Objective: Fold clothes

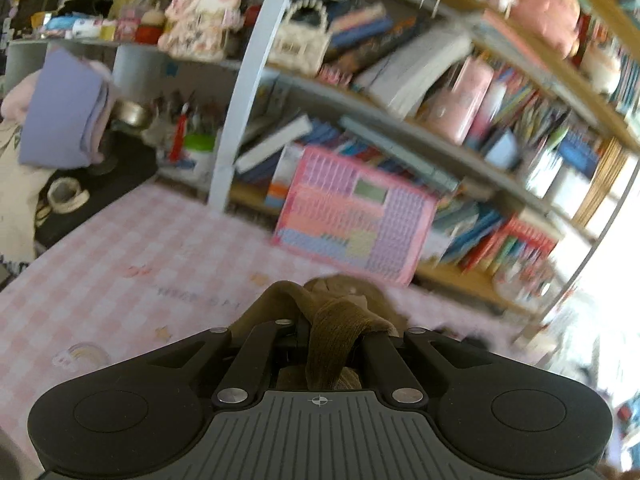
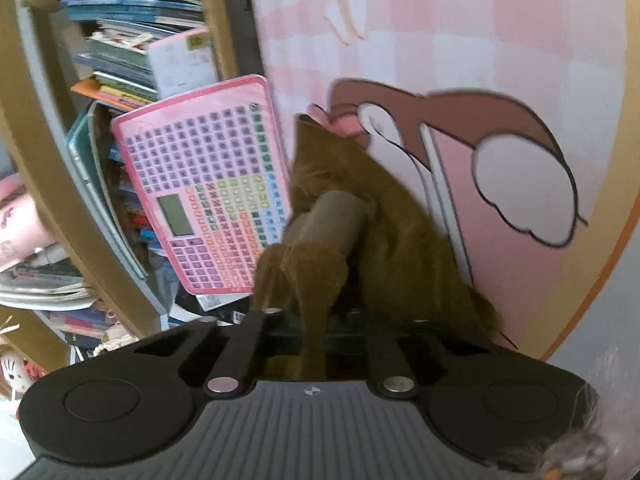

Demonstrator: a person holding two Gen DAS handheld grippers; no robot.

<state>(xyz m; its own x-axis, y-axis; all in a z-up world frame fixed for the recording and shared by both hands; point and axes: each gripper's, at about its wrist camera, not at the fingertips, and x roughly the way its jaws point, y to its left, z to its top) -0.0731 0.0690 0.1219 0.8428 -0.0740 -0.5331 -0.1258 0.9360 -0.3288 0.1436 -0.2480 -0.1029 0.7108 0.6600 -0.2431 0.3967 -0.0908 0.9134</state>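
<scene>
A brown ribbed garment (image 1: 340, 324) bunches up right in front of the left wrist camera, and my left gripper (image 1: 334, 334) is shut on a fold of it above the pink checked cloth (image 1: 132, 256). In the right wrist view the same brown garment (image 2: 384, 224) hangs in a crumpled mass over the pink cartoon-printed surface (image 2: 480, 60). My right gripper (image 2: 320, 320) is shut on a pinched strip of the fabric. The cloth hides both sets of fingertips.
A pink toy keyboard tablet (image 1: 352, 220) (image 2: 204, 188) leans against the bookshelf (image 1: 460, 128) full of books and plush toys. A folded lilac cloth (image 1: 64, 112) and a tape roll (image 1: 66, 194) lie at the left. A white shelf post (image 1: 248, 80) stands behind the table.
</scene>
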